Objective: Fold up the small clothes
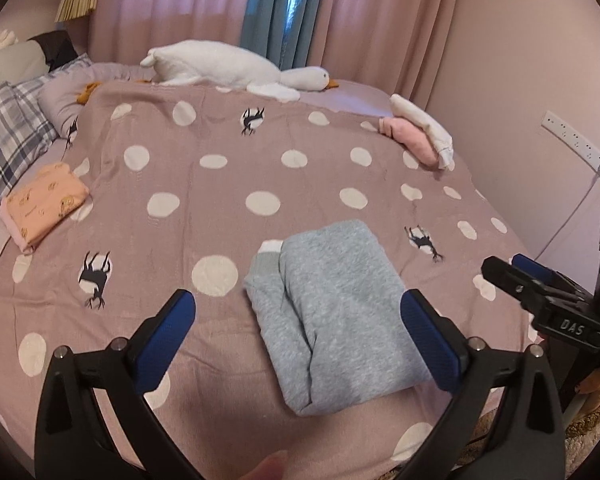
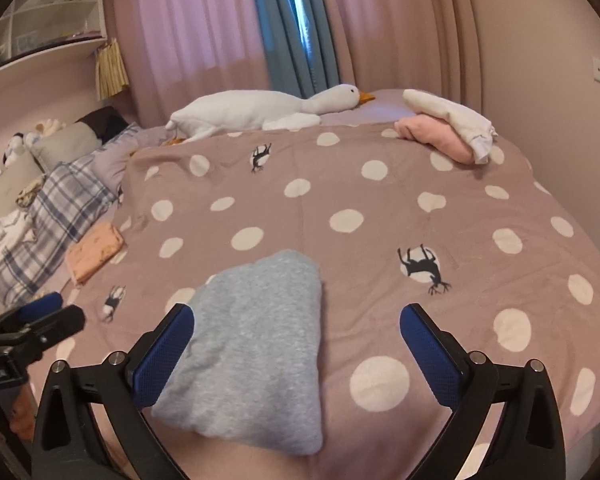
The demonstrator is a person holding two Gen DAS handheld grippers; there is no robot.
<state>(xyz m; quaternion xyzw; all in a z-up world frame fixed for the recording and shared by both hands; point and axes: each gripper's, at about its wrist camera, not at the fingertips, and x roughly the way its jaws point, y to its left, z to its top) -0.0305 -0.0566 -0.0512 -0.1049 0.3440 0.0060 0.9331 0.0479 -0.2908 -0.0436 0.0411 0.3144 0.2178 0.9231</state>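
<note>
A folded grey garment [image 1: 336, 312] lies on the polka-dot blanket [image 1: 228, 168] near the bed's front edge; it also shows in the right wrist view [image 2: 256, 356]. My left gripper [image 1: 300, 332] is open and empty, hovering just above it, the right finger at its right edge. My right gripper [image 2: 296, 340] is open and empty, the left finger over the garment's left edge. The right gripper's tips show at the right of the left wrist view [image 1: 512, 276]. A folded orange garment [image 1: 44, 204] lies at the left. A pink and white pile [image 1: 420, 132] sits at the far right.
A white goose plush [image 1: 236, 68] lies at the back of the bed. Plaid pillows [image 1: 8, 140] line the left side. Curtains [image 1: 204, 0] hang behind. A wall with a socket strip [image 1: 572, 140] stands on the right. Shelves [image 2: 40, 20] show at the far left.
</note>
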